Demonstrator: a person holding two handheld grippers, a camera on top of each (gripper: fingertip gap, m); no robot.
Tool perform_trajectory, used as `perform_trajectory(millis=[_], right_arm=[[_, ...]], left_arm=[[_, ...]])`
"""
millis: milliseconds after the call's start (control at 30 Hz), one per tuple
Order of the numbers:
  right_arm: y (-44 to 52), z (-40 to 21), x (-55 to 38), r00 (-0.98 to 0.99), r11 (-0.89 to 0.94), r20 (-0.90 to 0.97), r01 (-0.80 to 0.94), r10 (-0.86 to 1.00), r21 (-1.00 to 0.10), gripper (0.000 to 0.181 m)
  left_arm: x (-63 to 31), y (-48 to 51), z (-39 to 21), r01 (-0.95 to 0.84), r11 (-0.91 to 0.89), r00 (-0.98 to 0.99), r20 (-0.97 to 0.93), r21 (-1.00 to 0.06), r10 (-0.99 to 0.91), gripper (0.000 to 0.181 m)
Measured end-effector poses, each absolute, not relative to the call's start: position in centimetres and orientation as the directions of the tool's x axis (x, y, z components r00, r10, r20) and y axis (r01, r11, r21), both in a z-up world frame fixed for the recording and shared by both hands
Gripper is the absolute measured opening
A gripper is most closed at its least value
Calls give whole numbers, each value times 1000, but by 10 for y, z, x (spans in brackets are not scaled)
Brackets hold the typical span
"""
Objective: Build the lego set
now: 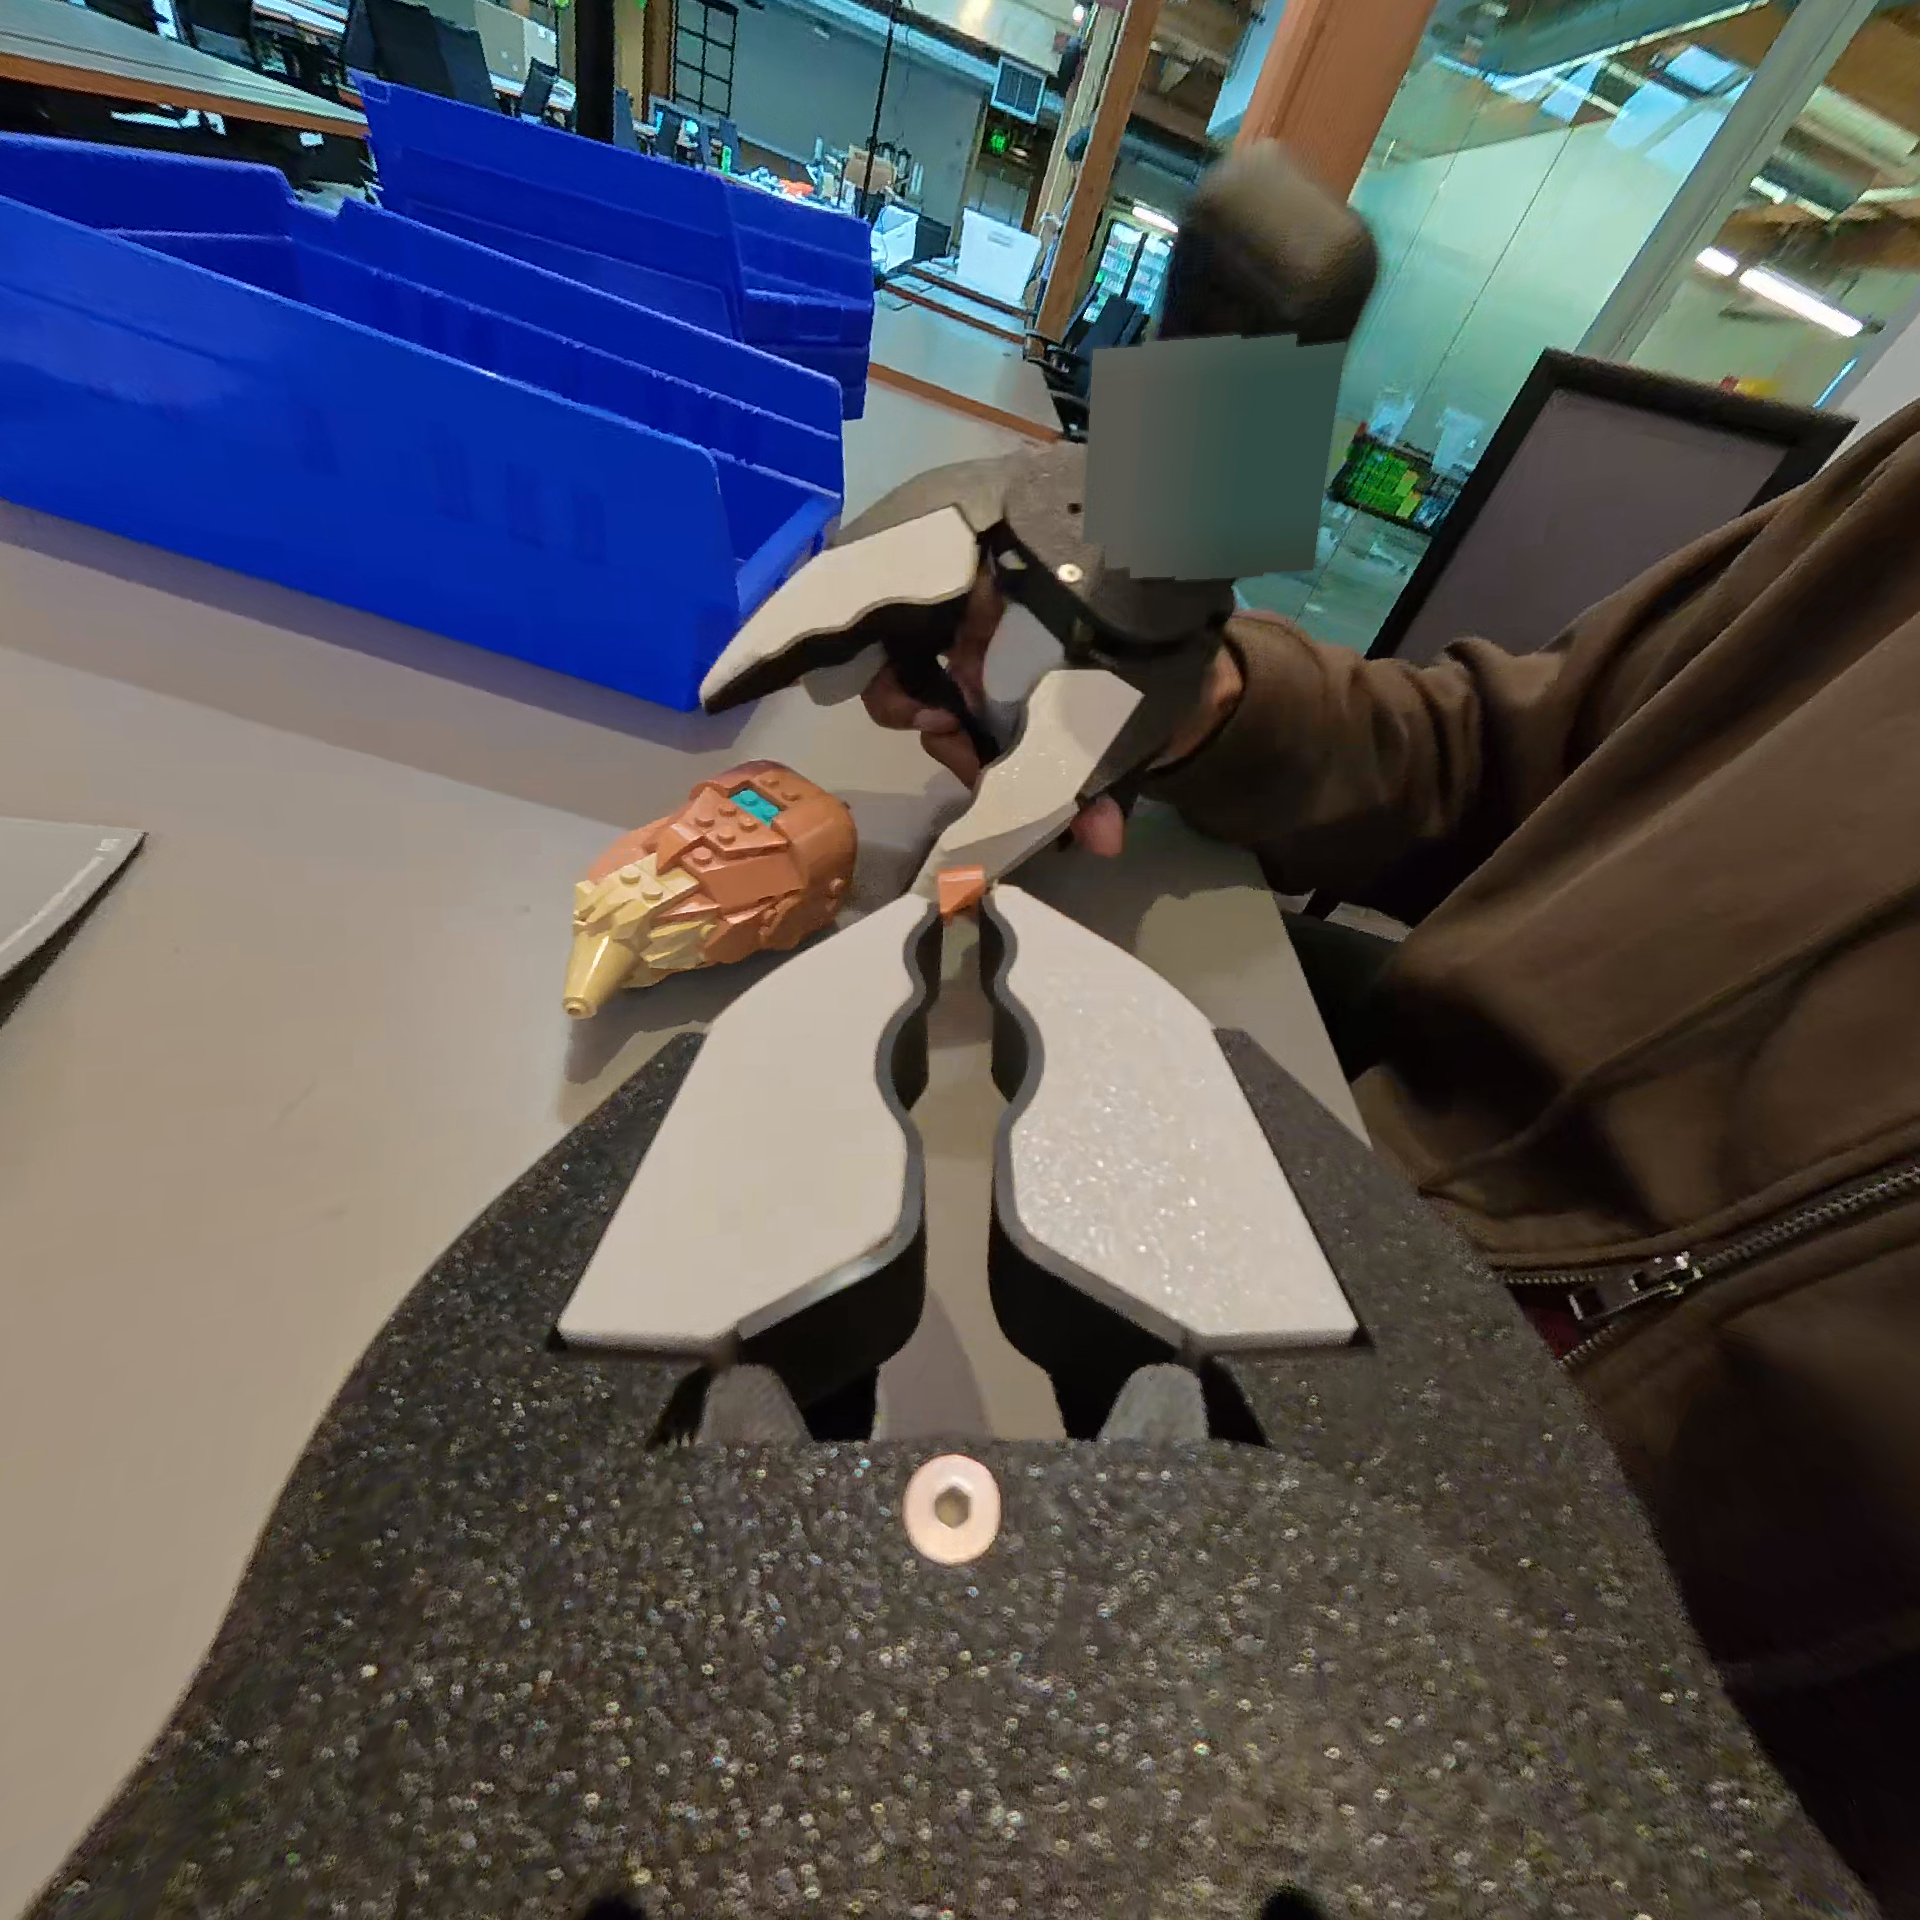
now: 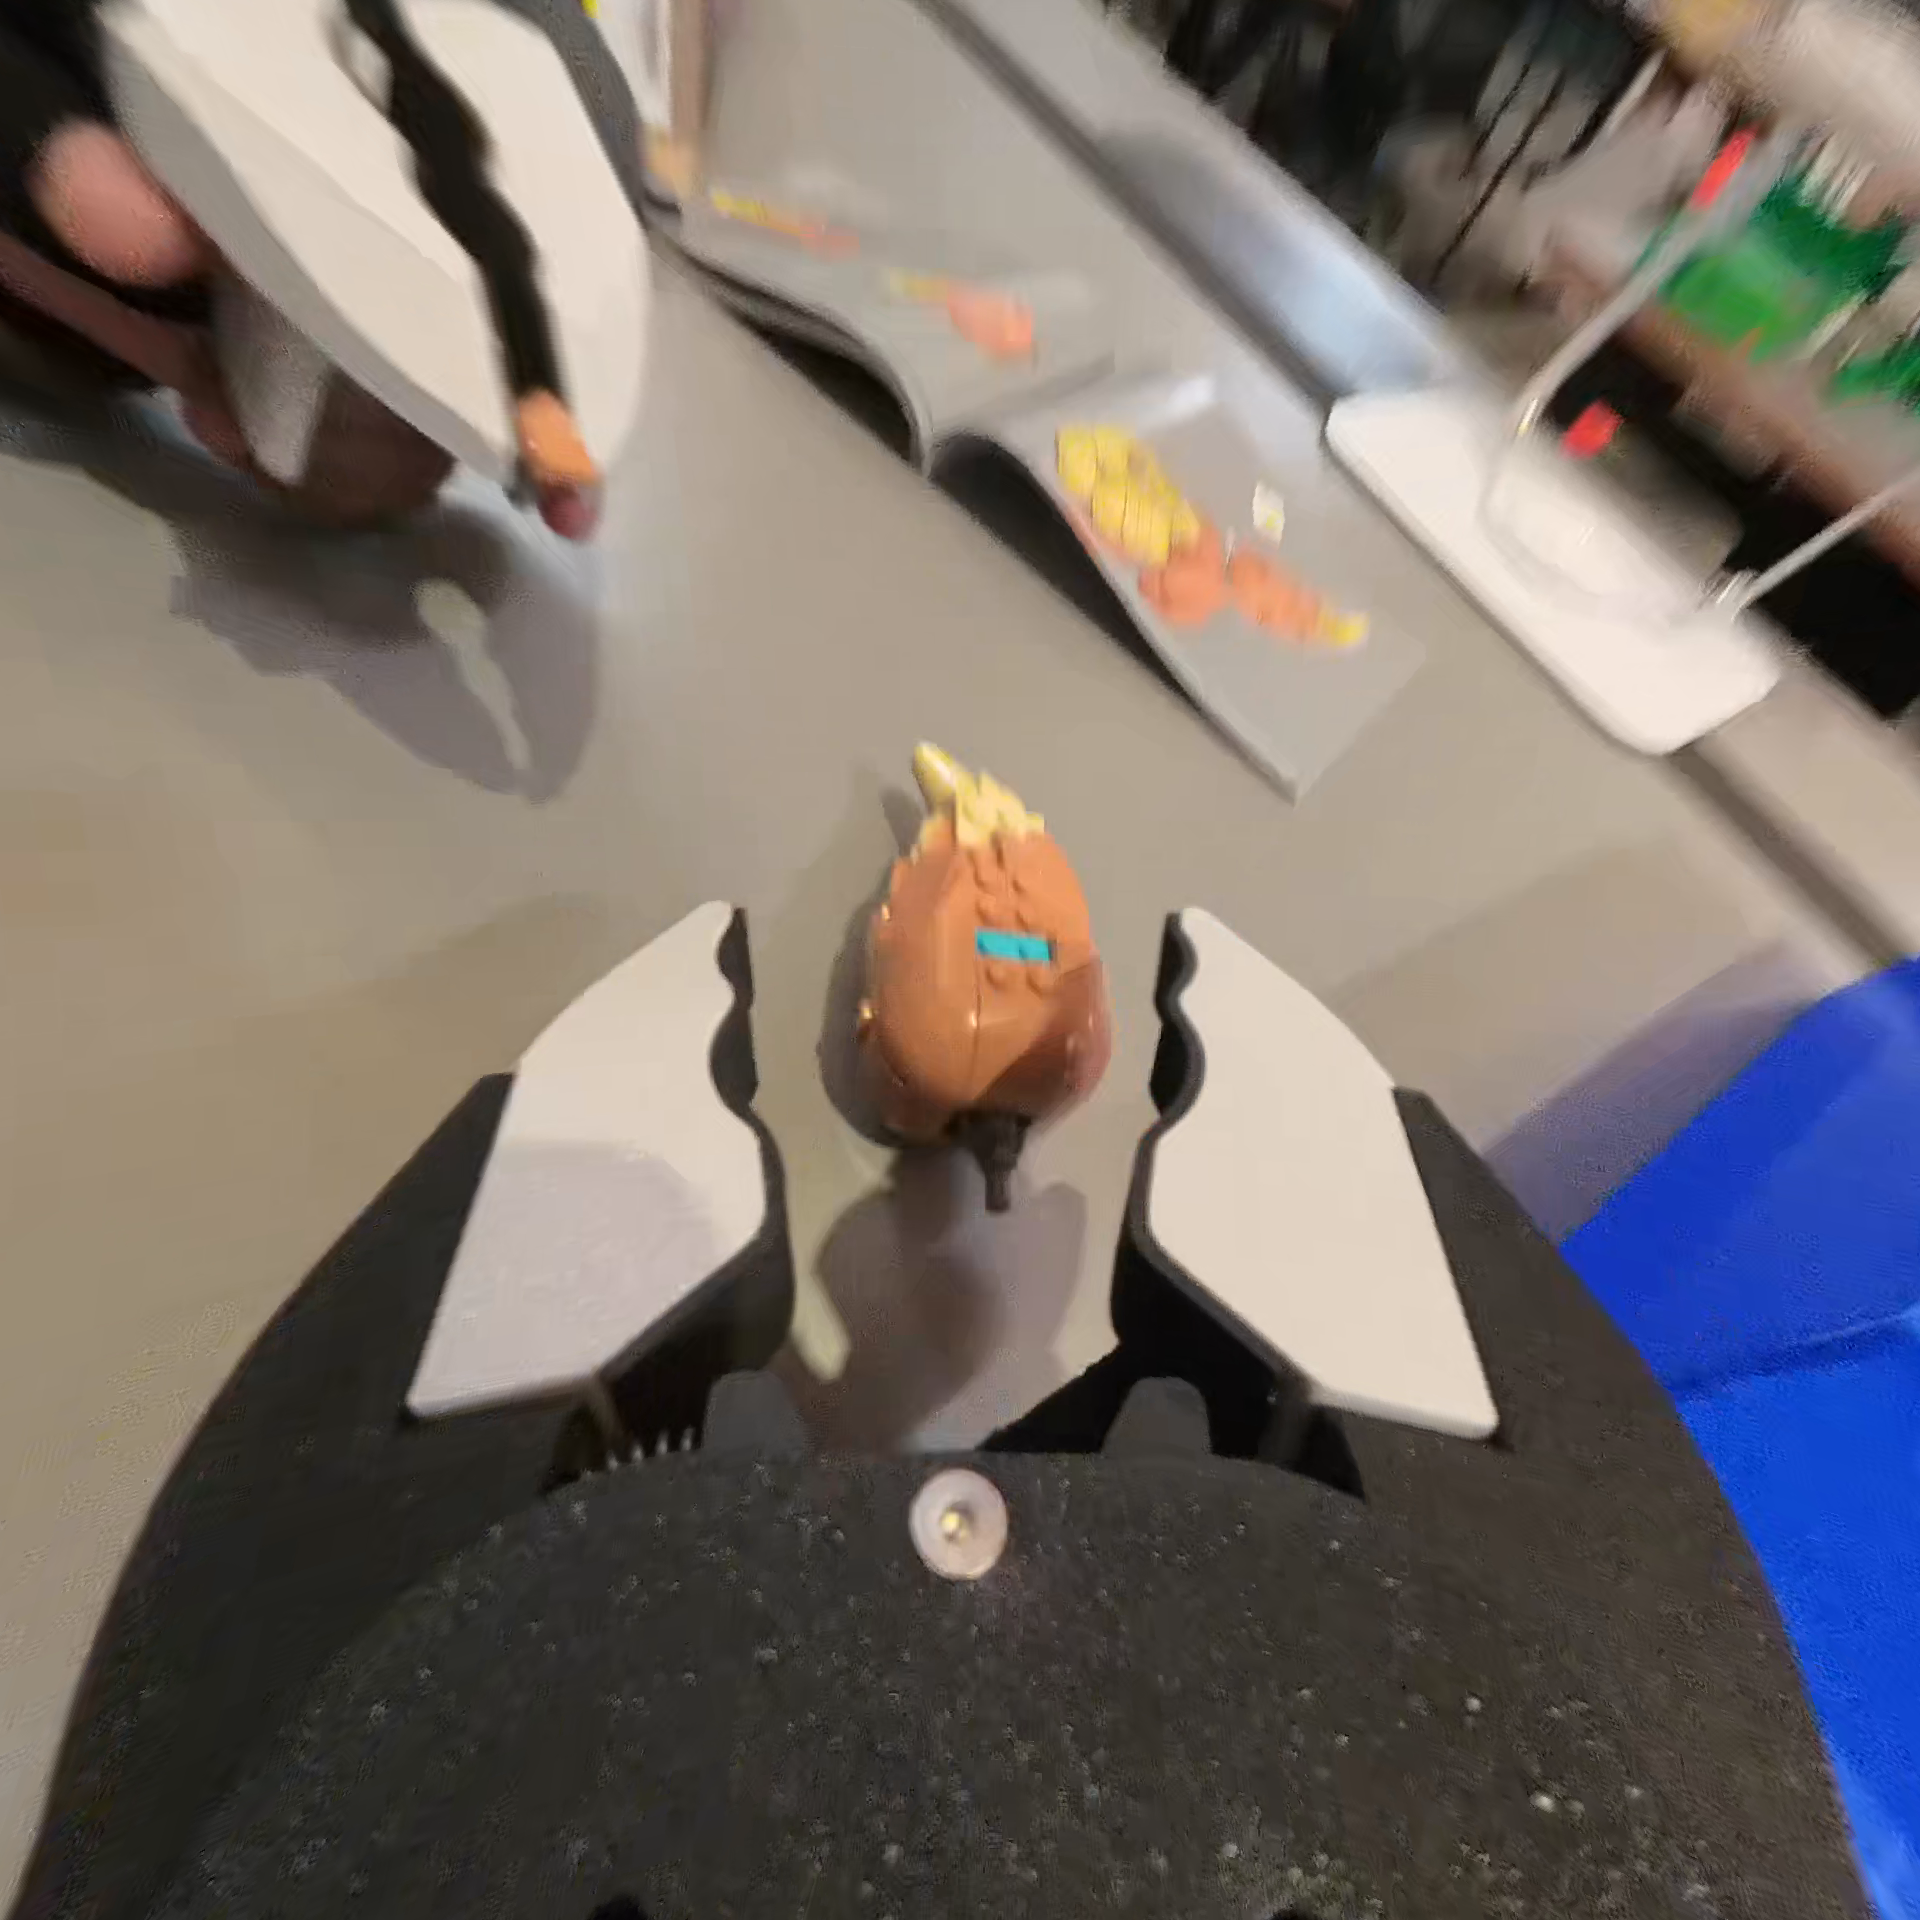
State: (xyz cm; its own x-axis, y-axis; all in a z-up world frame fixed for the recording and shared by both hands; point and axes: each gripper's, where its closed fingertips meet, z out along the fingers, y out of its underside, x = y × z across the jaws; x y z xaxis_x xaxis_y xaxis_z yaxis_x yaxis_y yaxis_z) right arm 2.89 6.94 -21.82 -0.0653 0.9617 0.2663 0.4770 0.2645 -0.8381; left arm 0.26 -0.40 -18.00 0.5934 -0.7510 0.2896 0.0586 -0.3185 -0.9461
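A brown and tan lego model (image 1: 717,883) with a teal plate on top lies on the grey table (image 1: 312,1091). My left gripper (image 1: 956,906) is shut on a small orange piece (image 1: 958,889) just right of the model, low over the table. My right gripper (image 2: 951,925) is open and empty, its fingers either side of the model (image 2: 982,997) with a gap on each side. One right finger (image 1: 862,592) shows above the model in the left wrist view, the other close over the orange piece. The right wrist view is blurred; the left gripper (image 2: 540,457) holds the piece (image 2: 556,442) there.
Blue bins (image 1: 364,416) stand along the far side of the table, one also showing in the right wrist view (image 2: 1766,1247). An open instruction booklet (image 2: 1195,499) lies beyond the model. A white stand base (image 2: 1558,582) sits past it. A person's brown sleeve (image 1: 1455,779) is at right.
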Motion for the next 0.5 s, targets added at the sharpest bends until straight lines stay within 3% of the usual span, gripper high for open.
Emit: perform_trajectory(millis=[233,500], right_arm=[[81,-253,26,-65,170,166,614,984,-771,90],[83,-263,15,-124,221,186,662,975,-716,79]], left_arm=[[2,1,-191,-49,-285,613,196,-957,-765,6],[2,4,-199,-110,-278,621,152,-954,-769,6]])
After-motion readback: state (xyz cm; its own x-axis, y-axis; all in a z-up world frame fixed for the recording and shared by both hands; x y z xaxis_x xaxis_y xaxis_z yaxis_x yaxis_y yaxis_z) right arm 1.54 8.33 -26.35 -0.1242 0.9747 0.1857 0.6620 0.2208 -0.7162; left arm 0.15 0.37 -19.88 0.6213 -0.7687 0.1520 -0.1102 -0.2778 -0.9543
